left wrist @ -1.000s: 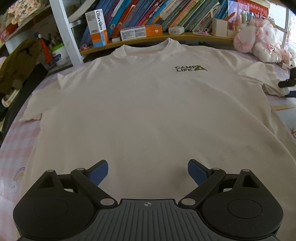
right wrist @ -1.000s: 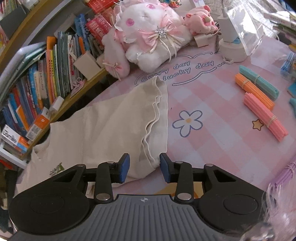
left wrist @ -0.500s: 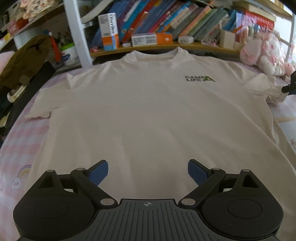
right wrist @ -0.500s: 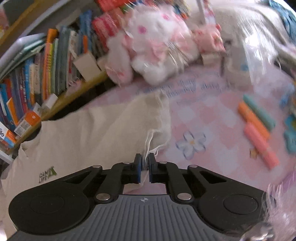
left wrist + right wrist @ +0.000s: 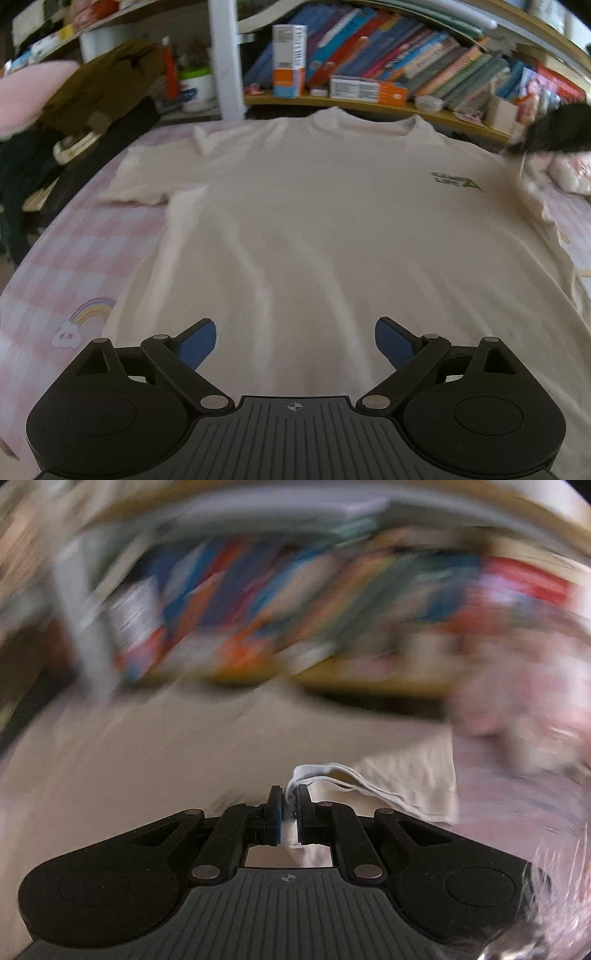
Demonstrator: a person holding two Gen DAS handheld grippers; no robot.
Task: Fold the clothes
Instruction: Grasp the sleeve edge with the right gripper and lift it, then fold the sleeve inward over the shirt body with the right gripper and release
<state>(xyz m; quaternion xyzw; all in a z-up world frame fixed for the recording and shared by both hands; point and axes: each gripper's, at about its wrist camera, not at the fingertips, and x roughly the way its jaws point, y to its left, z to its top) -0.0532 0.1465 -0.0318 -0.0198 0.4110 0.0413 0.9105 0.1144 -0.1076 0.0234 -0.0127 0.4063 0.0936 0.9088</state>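
Pink-and-white checked cloth covers the tabletop (image 5: 92,243), printed with a small rainbow, and a shelf of books (image 5: 424,70) runs along its far edge. On it we find a cream T-shirt (image 5: 314,229) lying flat, front up, collar toward the shelf, a small dark chest logo (image 5: 456,181) on its right side. We note the left gripper (image 5: 294,341) just above the lower body of the shirt, its blue-padded fingers (image 5: 197,341) spread wide with nothing between them. The right gripper (image 5: 289,808) has its fingers pressed together, pinching the hem of the right sleeve (image 5: 406,779), whose soft, wrinkled cotton is doubled over toward the chest. We cannot read the right wrist view's background: heavy blur reduces the books to colour streaks. A pink mass at its right edge cannot be made out.
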